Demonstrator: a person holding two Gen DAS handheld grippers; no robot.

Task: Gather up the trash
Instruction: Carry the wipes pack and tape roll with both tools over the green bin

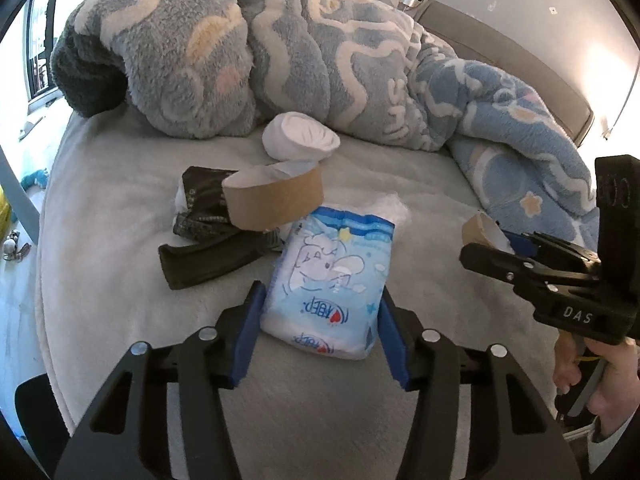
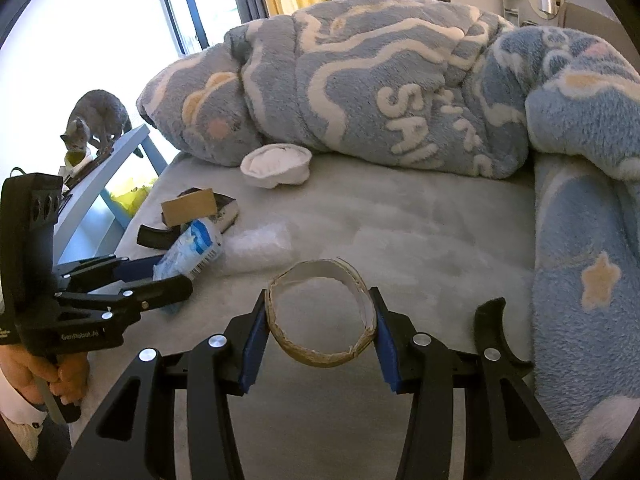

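On the bed (image 1: 120, 208), grey cover, near its front edge: left gripper (image 1: 318, 336) straddles a blue-and-white tissue pack (image 1: 332, 280), blue pads (image 1: 250, 332) at both sides of the pack's near end; pads look to be touching its sides, so I read it as clamped on the pack, which lies flat on the cover. Right gripper (image 2: 320, 328) is clenched on a torn cardboard ring (image 2: 322, 316), pads pressing its left and right sides, ring squashed to an oval and held clear above the cover; in the left view it sits off to the right (image 1: 486, 236), ring (image 1: 478, 228) just visible past its fingertips. Just behind the tissue pack, toward the left edge: a wider brown cardboard ring (image 1: 274, 198) resting on dark crumpled clothing (image 1: 204, 240). Clear plastic wrap (image 2: 260, 250) lies beside the pack, toward the bed's middle. Further back, a white rolled-up bundle (image 1: 300, 140), touching the bunched blue-and-cream fleece blanket (image 1: 280, 48) that runs along the far edge and down the right edge. Hands grip both handles: right hand (image 1: 596, 376), left hand (image 2: 52, 376). Off the bed's left edge, a grey cat (image 2: 100, 120) stands on a shelf by the window.
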